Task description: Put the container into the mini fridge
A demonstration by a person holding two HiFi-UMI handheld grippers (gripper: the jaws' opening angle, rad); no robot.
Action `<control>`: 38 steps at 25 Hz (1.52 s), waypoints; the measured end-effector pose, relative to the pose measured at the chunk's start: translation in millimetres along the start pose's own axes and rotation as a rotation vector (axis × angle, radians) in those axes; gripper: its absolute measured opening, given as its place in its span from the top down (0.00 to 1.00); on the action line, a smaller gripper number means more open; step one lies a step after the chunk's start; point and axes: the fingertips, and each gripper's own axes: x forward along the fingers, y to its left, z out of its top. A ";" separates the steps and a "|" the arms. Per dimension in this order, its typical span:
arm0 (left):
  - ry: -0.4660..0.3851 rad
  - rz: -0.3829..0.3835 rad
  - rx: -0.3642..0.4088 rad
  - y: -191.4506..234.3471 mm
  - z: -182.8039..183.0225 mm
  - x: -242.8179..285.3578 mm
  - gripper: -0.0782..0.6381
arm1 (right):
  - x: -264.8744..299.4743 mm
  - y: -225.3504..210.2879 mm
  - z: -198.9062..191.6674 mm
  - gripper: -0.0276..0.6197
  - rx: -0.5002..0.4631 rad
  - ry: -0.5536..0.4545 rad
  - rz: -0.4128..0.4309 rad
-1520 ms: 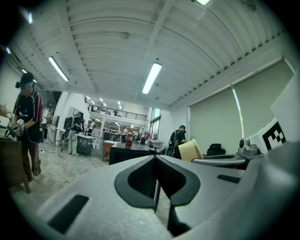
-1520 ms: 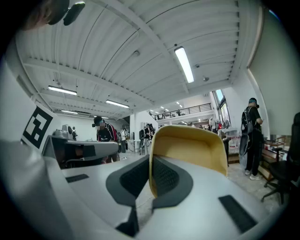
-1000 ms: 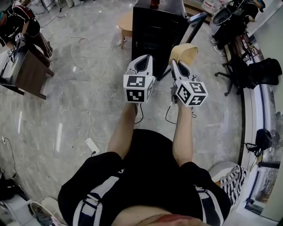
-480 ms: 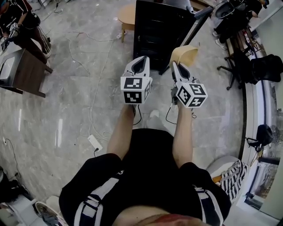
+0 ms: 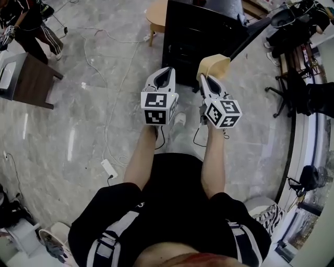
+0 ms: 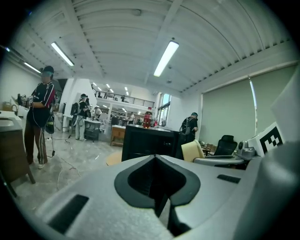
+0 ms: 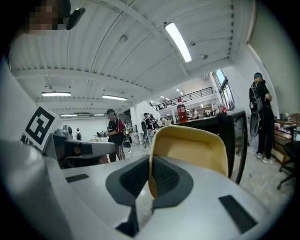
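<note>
My right gripper is shut on the rim of a cream-yellow container, held in the air in front of me. The black mini fridge stands just ahead on the floor, its door swung open to the right. A red can stands on top of it. My left gripper hovers beside the right one, its jaws shut with nothing between them.
A round wooden stool stands left of the fridge. A dark desk is at far left with a person by it. Cables and a power strip lie on the marble floor. Office chairs crowd the right side.
I have stepped closer to the fridge; it now lies nearer in the head view. Both grippers keep their pose, the right still holding the container.
</note>
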 end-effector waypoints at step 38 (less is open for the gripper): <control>0.450 0.196 -0.139 139.4 -130.8 239.7 0.88 | 319.0 -226.4 -261.6 0.93 -0.555 0.880 0.213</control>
